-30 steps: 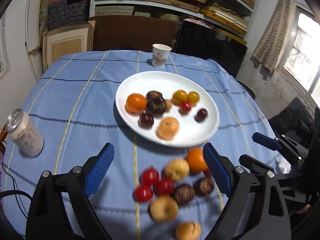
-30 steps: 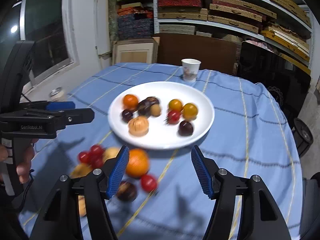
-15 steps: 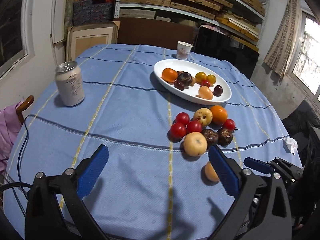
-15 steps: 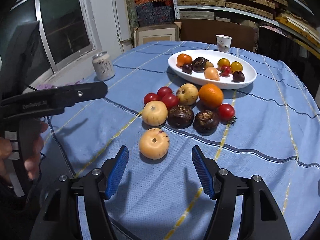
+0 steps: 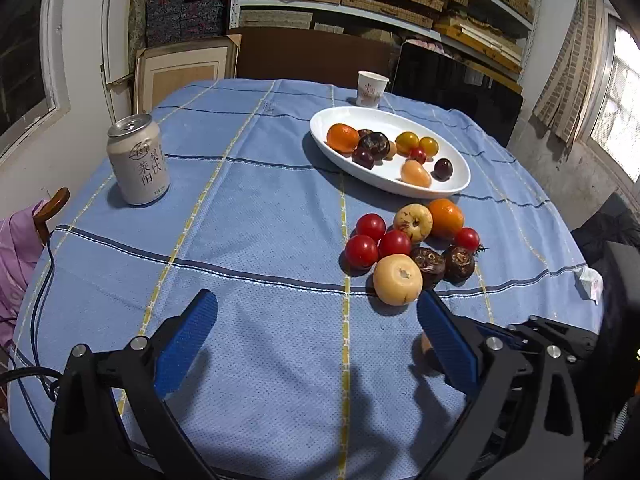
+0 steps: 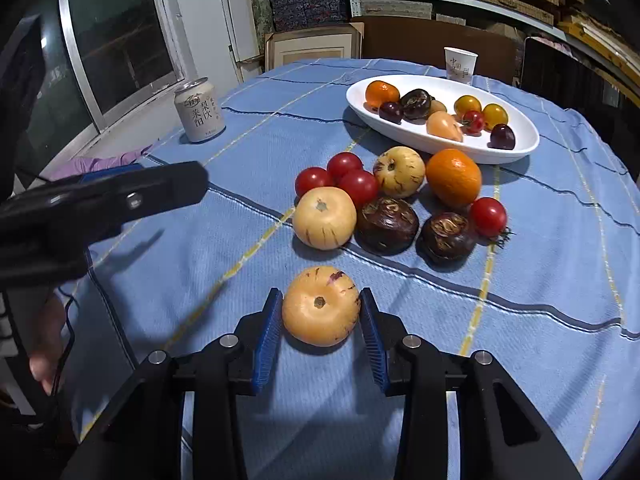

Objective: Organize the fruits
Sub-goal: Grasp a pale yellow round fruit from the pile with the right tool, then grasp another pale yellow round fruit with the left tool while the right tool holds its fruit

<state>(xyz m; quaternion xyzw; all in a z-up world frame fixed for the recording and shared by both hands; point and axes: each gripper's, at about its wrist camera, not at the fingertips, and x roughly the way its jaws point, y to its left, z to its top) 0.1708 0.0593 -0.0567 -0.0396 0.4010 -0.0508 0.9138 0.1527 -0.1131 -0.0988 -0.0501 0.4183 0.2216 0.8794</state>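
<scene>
Blue checked cloth (image 6: 540,280) covers a round table in a storeroom lined with shelves, where fruit is being sorted onto a plate. Nearest the table's front edge, the right gripper (image 6: 320,312) brackets a pale yellow melon-like fruit (image 6: 319,311), its blue pads drawn in to the fruit's sides; whether they press it or just graze it cannot be told. The fruit sits on the cloth, so this looks like the grasp stage of one pick. The left gripper (image 5: 316,344) hangs wide open over bare cloth, holding nothing. Just beyond lies a loose cluster (image 6: 392,196) of tomatoes, an orange, two dark fruits and two more pale ones. Toward the far edge, the white oval plate (image 6: 516,148) holds about nine fruits. Next would likely be a firm squeeze, a lift, and a carry over the cluster to the plate.
</scene>
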